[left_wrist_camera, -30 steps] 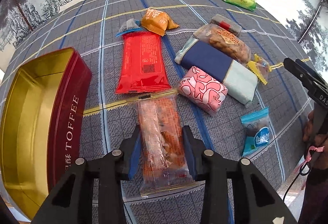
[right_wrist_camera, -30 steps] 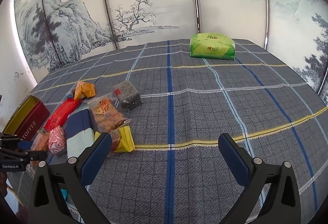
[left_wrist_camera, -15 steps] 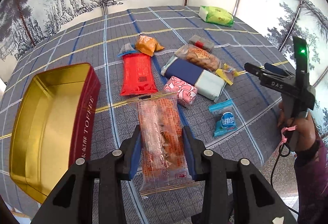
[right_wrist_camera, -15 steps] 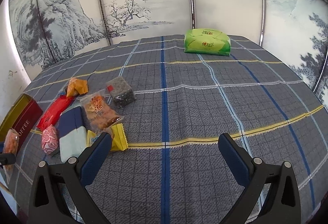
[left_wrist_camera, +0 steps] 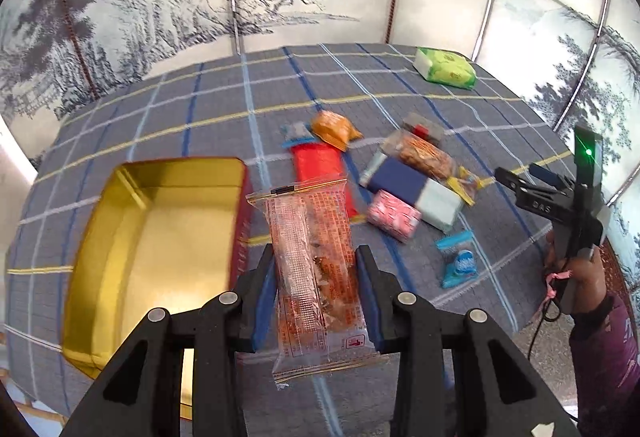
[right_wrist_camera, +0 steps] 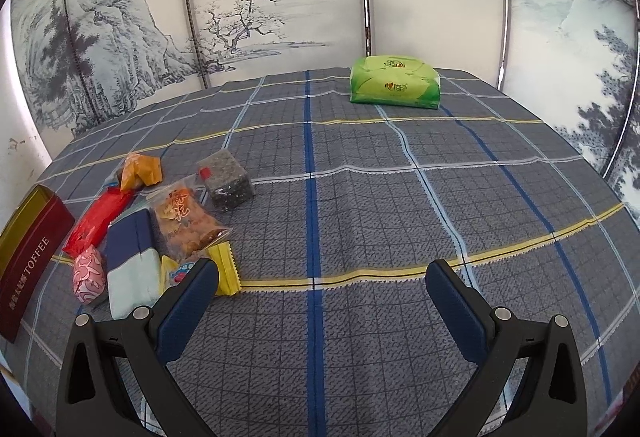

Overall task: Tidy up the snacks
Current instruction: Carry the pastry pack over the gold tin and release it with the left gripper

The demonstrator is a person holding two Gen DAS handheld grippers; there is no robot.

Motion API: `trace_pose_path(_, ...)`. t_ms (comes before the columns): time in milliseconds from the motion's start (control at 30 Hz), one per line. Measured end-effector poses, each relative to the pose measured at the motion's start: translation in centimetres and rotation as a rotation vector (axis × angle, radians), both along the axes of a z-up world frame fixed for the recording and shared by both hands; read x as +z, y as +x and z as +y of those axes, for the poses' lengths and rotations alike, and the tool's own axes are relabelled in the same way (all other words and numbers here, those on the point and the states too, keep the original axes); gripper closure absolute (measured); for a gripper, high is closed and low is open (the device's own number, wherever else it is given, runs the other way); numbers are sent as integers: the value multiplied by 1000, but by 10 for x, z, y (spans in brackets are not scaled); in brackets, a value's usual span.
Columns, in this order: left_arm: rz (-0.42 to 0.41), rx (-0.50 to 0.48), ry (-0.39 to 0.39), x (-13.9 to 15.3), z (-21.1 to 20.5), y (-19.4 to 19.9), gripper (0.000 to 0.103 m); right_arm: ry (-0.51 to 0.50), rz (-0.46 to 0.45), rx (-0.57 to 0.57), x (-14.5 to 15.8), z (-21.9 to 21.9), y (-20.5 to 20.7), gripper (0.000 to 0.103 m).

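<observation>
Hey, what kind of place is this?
Likely a staged indoor tabletop: a grey plaid tablecloth, ink-landscape folding screen panels behind it, and a red-and-gold toffee tin beside scattered snack packets.

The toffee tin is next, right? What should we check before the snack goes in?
1. Left gripper pinches the clear orange snack packet from both sides: ok.
2. Packet lifted off the cloth: ok.
3. Toffee tin open, nothing seen in the gold inside: ok.
4. Packet over the tin: not ok, it hangs beside the tin's right wall.
5. Right gripper open, holding nothing, away from the tin: ok.
6. Packet fits lengthwise: cannot tell.
</observation>
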State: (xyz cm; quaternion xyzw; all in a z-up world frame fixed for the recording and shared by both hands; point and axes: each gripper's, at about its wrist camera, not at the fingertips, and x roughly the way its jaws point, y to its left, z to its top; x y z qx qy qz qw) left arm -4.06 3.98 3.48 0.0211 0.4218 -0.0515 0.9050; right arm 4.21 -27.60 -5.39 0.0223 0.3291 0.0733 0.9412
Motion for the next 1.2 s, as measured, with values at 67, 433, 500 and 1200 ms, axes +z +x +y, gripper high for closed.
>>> trace_pose_path(67,-3,21,11,4,13,5,69,-3,2,-1,0,0,0,0)
trace_pose_path(433,61,117,92,-15,89,37,69,-15,8,-6,-1,2,1,0)
trace_pose_path(500,70,127,124,-21,101,44,69,-20,11,-6,-2,2,1,0)
trace_pose_path(1200,156,121,282,-65,141,116,69,-59,38,-22,-4,8,5,0)
